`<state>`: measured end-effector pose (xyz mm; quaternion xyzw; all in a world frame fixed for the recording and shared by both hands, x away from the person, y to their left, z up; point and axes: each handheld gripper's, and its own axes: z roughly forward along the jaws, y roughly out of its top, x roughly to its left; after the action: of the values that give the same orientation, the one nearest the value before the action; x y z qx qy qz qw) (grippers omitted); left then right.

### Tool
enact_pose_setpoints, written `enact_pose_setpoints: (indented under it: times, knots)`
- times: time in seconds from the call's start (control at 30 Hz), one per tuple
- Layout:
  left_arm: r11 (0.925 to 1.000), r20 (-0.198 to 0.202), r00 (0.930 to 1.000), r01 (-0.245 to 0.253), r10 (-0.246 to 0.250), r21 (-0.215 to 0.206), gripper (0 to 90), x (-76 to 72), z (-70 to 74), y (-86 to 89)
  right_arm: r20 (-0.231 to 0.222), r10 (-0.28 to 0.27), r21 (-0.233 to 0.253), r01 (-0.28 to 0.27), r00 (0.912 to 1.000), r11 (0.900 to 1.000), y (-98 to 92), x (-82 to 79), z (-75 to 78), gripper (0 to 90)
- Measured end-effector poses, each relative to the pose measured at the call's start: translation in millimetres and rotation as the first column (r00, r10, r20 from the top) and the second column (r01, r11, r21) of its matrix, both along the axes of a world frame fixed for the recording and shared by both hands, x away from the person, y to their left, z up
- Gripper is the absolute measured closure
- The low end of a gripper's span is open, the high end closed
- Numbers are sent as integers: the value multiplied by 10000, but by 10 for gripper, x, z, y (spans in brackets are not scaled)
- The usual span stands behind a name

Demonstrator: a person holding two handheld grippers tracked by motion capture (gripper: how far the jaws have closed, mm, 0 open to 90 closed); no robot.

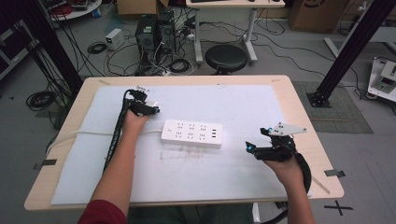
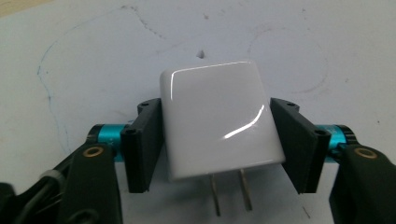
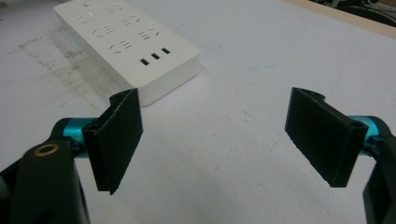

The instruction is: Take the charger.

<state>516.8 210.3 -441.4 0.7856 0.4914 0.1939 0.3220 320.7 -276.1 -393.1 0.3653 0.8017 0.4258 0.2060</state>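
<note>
High view: left claw (image 1: 152,110) and right claw (image 1: 251,148) flank power strip (image 1: 192,133) on the table (image 1: 299,116). Left gripper view: jaws clamp white charger (image 2: 219,119), prongs toward camera. Right gripper view: jaws spread wide, empty; strip ahead-left.

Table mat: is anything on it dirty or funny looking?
Yes. The white mat has a patch of grey scuff marks just in front of the power strip, and faint pen-like lines elsewhere. The charger and power strip look undamaged.
</note>
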Motion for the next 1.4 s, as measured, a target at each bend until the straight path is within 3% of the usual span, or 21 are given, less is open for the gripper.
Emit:
enact_pose_setpoints:
  times: [0.2,0.37,0.47,0.57,0.7,0.73,0.77,0.83,0.9,0.93,0.97,1.07,1.13,1.17,1.2,1.3,1.37,1.4]
  knots:
    - [9998,-14,9999,134,-134,130,424,-18,25,3,29,27,-19,-27,10000,10000,4,3,4,195]
    - [9993,252,9990,356,-358,59,424,-112,174,31,50,90,-1,-90,9999,10000,17,9,37,196]
    - [9981,406,9973,619,-617,-34,424,-232,311,75,131,212,-28,-212,9997,9998,30,18,74,195]
    - [9935,583,9947,885,-843,-723,425,-389,427,153,120,278,-20,-278,9995,9996,49,10,121,195]
    - [9886,1062,9869,1298,-1214,-763,425,-638,607,214,189,416,44,-417,9990,9991,66,4,199,196]
    - [9886,1062,9869,1298,-1214,-763,425,-638,607,214,234,487,10,-488,9985,9988,69,4,218,195]
    - [9823,1312,9807,1588,-1453,-993,425,-776,699,241,252,548,-8,-548,9982,9985,73,-1,236,196]
    - [9753,1505,9729,1927,-1756,-1077,425,-914,777,244,201,612,62,-613,9979,9981,78,-20,266,196]
    - [9656,1726,9578,2466,-2298,-829,425,-1050,851,225,224,698,54,-700,9973,9975,78,-39,291,196]
    - [9656,1726,9578,2466,-2298,-829,425,-1050,851,225,224,698,54,-700,9973,9975,78,-39,291,196]
    - [9567,1848,9456,2836,-2676,-654,425,-1180,917,195,247,700,115,-703,9972,9975,78,-54,316,195]
    - [9363,2091,9191,3491,-3340,-389,425,-1362,998,148,264,840,204,-845,9961,9962,89,-65,357,196]
    - [9363,2091,9191,3491,-3340,-389,424,-1362,998,148,241,911,213,-916,9956,9956,96,-71,372,196]
    - [9219,2362,8981,3868,-3710,-227,424,-1518,1051,106,218,961,223,-966,9951,9951,116,-83,399,196]
    - [9161,2368,8918,4006,-3855,-173,424,-1557,1064,99,241,1033,264,-1040,9944,9942,123,-81,403,195]
    - [8887,2537,8586,4583,-4455,97,425,-1688,1070,55,59,1241,344,-1242,9923,9917,150,-74,398,195]
    - [8712,2482,8405,4899,-4817,318,424,-1727,1055,39,5,1329,321,-1328,9911,9906,165,-56,371,195]
    - [8710,2481,8403,4904,-4820,314,424,-1737,1045,32,-49,1360,365,-1357,9907,9901,177,-42,352,195]
